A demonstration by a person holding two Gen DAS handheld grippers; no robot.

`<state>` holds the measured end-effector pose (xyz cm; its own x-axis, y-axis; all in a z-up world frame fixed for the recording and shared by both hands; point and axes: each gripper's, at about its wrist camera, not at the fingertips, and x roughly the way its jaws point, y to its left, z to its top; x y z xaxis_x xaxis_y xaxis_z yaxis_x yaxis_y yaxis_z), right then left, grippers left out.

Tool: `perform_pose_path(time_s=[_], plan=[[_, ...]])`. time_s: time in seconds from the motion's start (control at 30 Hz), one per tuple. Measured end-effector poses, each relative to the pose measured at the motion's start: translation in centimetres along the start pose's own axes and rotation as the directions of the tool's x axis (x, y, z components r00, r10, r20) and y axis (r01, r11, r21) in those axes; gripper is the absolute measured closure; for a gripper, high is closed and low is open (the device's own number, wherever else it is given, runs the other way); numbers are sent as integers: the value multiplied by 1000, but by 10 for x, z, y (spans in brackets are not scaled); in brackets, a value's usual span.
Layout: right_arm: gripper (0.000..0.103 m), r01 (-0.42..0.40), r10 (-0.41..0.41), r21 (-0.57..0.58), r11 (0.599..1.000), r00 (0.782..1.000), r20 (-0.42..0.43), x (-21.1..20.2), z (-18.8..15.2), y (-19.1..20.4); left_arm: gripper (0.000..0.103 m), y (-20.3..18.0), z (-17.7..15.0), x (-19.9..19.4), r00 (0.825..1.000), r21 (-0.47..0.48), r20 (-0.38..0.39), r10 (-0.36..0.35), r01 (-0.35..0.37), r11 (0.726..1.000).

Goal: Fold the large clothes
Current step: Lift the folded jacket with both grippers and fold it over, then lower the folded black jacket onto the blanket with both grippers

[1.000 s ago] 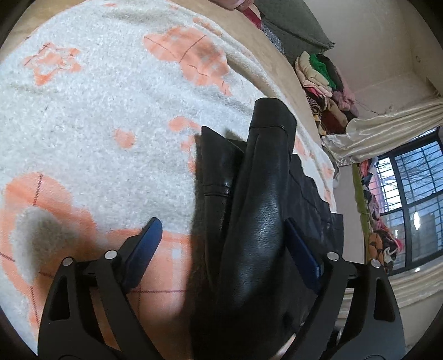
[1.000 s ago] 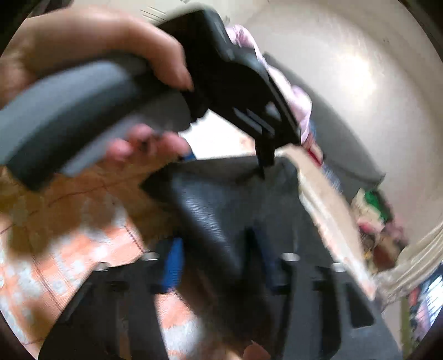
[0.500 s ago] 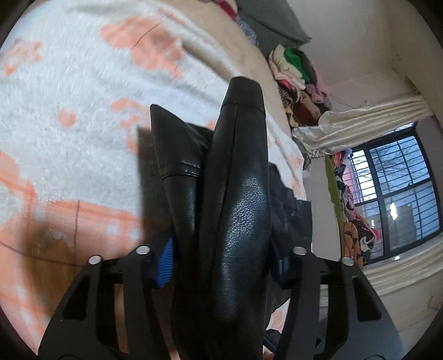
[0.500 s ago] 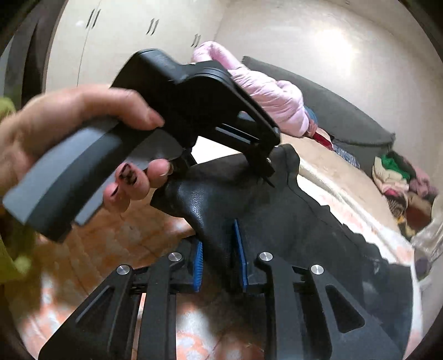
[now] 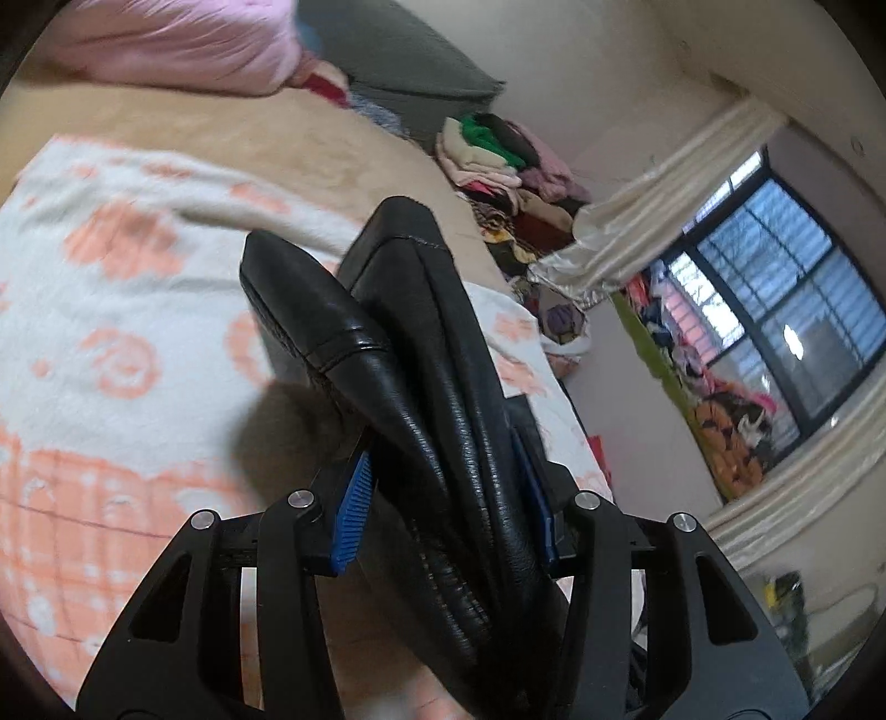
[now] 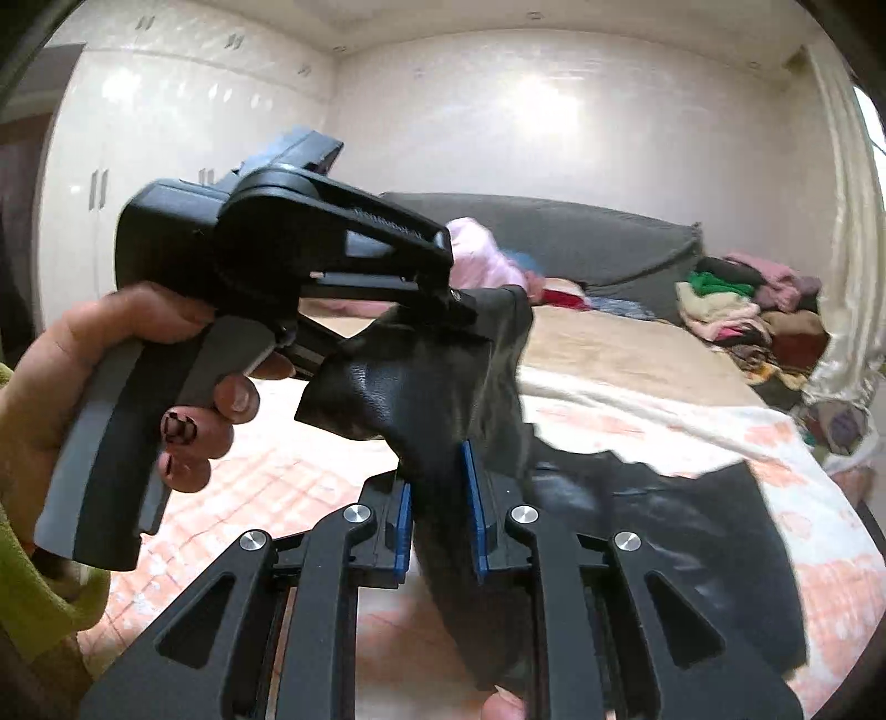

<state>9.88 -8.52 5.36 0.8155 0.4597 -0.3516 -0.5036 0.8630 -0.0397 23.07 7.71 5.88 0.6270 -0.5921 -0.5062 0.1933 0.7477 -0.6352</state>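
- Your left gripper (image 5: 443,493) has its blue-padded fingers (image 5: 350,512) pinching a thick bunch of the black leather jacket (image 5: 421,399), and the folds stick up toward 12 o'clock out of the grip.
- Your right gripper (image 6: 437,520) is doing the same thing: fingers (image 6: 402,526) squeezed onto a narrow fold of the jacket (image 6: 437,399), with only that fold between the pads.
- From the right wrist view you can see your left hand (image 6: 105,382) at 9 o'clock wrapped around the grey handle of the other gripper, whose tip bites the jacket's top edge just above the right one's hold.
- The jacket is lifted at the gripped end, while the rest trails down toward 4 o'clock and lies on the bed (image 6: 637,349).
- Under it is a white blanket with orange patterns (image 5: 111,310), spread over the tan bed cover.
- A pink puffy thing (image 5: 166,44) sits up at 11 o'clock in the left wrist view, next to a dark grey cushion (image 5: 398,61).
- A pile of mixed clothes (image 5: 498,160) is stacked at 1 o'clock, with the window (image 5: 775,332) and cream curtains (image 5: 664,205) over at 3 o'clock.
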Motion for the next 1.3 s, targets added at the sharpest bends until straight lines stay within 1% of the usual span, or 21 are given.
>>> perform_pose_path(time_s=[0.13,0.27,0.37,0.47,0.63,0.7,0.77,0.8,0.83,0.9,0.93,0.97,1.0,1.03,1.07,1.1,1.13,1.17,1.2,1.23,1.3], plan=[[89,41,-40,123,992,999,-6,-22,-7,-44,64,-48,-1,31,999,84,-30,21,-18,996],[89,76,-73,208,975,997,-21,-35,-20,-75,63,-79,-7,54,997,135,-72,17,-7,991],[89,120,-114,248,961,993,-41,-44,-30,-94,63,-105,-17,79,994,194,-106,40,-18,981],[89,135,-120,290,948,990,-68,-50,-38,-112,63,-115,-25,93,991,231,-128,40,-9,973],[89,163,-137,350,922,986,-99,-58,-52,-130,63,-124,-33,105,985,228,-174,14,27,973],[89,162,-122,422,892,985,-119,-61,-60,-148,63,-124,-35,104,984,239,-175,22,21,971],[89,164,-99,504,848,983,-154,-63,-74,-167,60,-118,-38,101,985,253,-169,36,8,967],[89,160,-75,552,819,982,-172,-62,-82,-176,56,-115,-40,99,985,257,-164,48,-4,967],[89,152,-56,581,800,982,-180,-64,-87,-179,52,-109,-42,97,985,259,-155,72,-30,965],[89,122,17,668,734,980,-197,-62,-101,-193,48,-90,-47,93,981,261,-127,148,-111,959],[88,108,51,700,706,978,-203,-61,-107,-196,46,-82,-51,94,975,271,-117,188,-151,951],[86,104,71,720,686,975,-208,-59,-111,-197,46,-70,-57,99,960,294,-115,256,-214,932],[83,101,97,745,660,971,-218,-57,-116,-199,46,-62,-61,104,949,305,-131,287,-236,923],[73,106,107,755,647,968,-228,-54,-117,-199,46,-52,-67,111,940,298,-165,299,-241,924],[63,131,100,759,638,963,-250,-53,-119,-200,45,-41,-74,118,935,274,-209,287,-226,935],[47,152,86,755,638,960,-266,-53,-120,-200,43,-38,-77,120,933,275,-200,298,-239,931],[43,154,86,753,640,959,-270,-52,-121,-202,41,-36,-81,121,927,296,-179,329,-268,917],[42,143,95,756,638,960,-262,-52,-120,-203,41,-35,-81,121,926,297,-176,334,-274,915],[31,129,109,763,633,961,-253,-52,-117,-205,41,-31,-81,121,929,282,-176,325,-269,921],[16,102,137,779,618,962,-235,-50,-113,-209,41,-27,-80,119,936,261,-178,304,-253,932],[12,53,195,812,582,960,-203,-42,-105,-223,41,-26,-78,118,937,258,-179,300,-249,933]])
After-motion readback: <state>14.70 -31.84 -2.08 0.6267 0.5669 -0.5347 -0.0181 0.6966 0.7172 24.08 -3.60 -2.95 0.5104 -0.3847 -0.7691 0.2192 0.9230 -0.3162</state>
